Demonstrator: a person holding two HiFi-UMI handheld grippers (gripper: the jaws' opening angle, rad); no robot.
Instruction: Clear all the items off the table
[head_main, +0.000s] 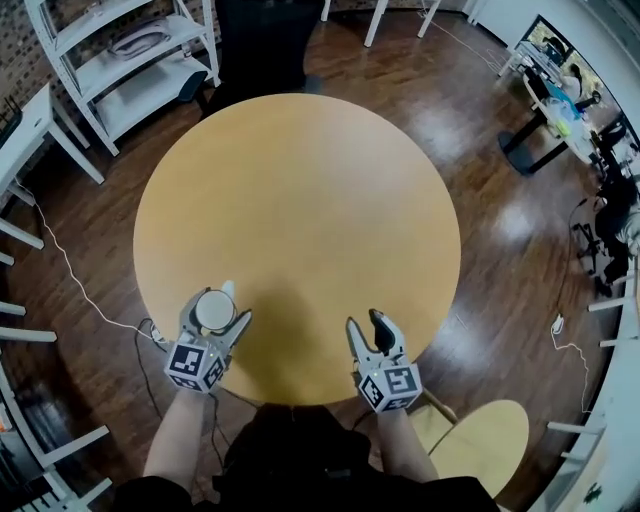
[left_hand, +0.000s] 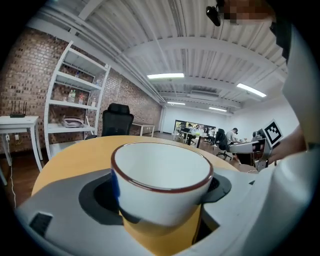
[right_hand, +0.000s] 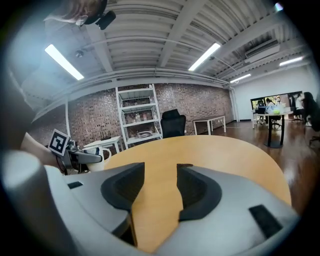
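**Near.** L gripper stands at the near-left edge of the round table. Its jaws are clamped on a white cup with a red-brown rim, one dark pad on either side of the wall. The cup is upright with its mouth up, and appears empty.

R gripper is at the near-right edge, well apart from the L one. Its jaws are part-way apart with nothing between them; only bare tabletop shows through the gap.

**Mid.** No other item is seen on the rest of the tabletop.

**Far.** White shelving stands far left and a black office chair beyond the table. A wooden stool seat sits near right, off the table.

**Step in hand (judgement).** The cup looks to be the last item, already gripped at the table's edge. The next move calls for carrying it level and clear of the rim to somewhere off the table, keeping the grip firm. R gripper has no evident job.

**Not verifiable.**
- Cup base is hidden by the jaws, so it cannot be told whether it rests on the top or hangs just above it.
- The handle is not clear; a small pale tab on the cup's far side may be it.
- The table's nearest edge is cut off by the person's body.
- No drop-off spot is identifiable in any view.
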